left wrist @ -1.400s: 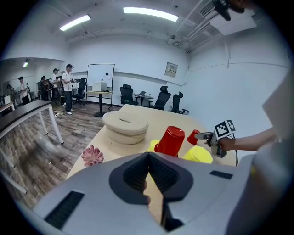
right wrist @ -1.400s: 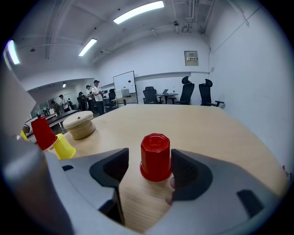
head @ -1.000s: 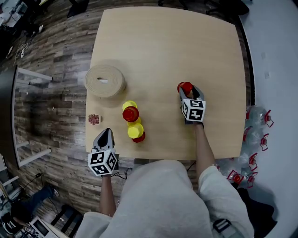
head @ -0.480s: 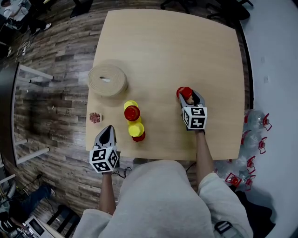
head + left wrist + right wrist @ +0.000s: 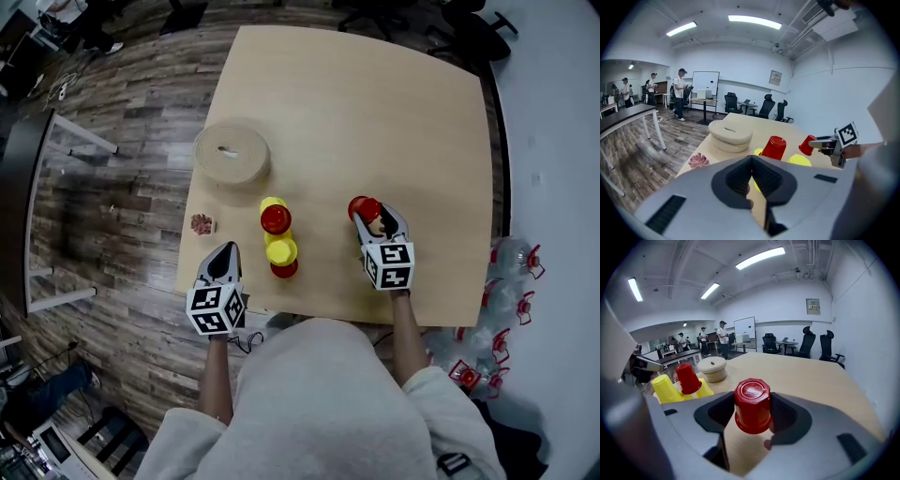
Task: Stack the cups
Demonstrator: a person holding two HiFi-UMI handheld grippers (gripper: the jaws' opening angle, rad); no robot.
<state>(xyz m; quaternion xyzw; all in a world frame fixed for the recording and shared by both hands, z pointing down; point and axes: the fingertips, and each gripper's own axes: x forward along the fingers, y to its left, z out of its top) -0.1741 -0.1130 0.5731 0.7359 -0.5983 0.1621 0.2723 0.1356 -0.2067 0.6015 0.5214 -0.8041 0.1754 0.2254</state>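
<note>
Operator: Since the earlier head view, the right gripper [image 5: 373, 217] has carried its red cup [image 5: 752, 404] closer to the row of cups. We now see the cup clear of the table [image 5: 375, 103], with its shadow below it. The left gripper [image 5: 223, 257] has barely shifted.

Reviewer: How do we hold the cup, and why?

Operator: We hold it mouth down, base toward the gripper's camera, with the jaws pressed on its two sides. We judge that this orientation lets it drop straight over another inverted cup. The left jaws are closed together with nothing between them. That gripper sits at the near table edge, apart from the cups, probably to leave the path free.

Reviewer: Where are the other cups?

Operator: They form a close-set row near the left front of the table: a yellow cup [image 5: 272, 202], a standing red cup [image 5: 276, 219], a second yellow cup [image 5: 280, 251] and a second red cup [image 5: 285, 271]. A beige roll [image 5: 232, 153] and a small pink item [image 5: 201, 223] lie further left.

Reviewer: Any readable text?

Operator: We see raised lettering on the held cup's base, too small to read. The marker cube [image 5: 389, 265] carries only black-and-white squares.
</note>
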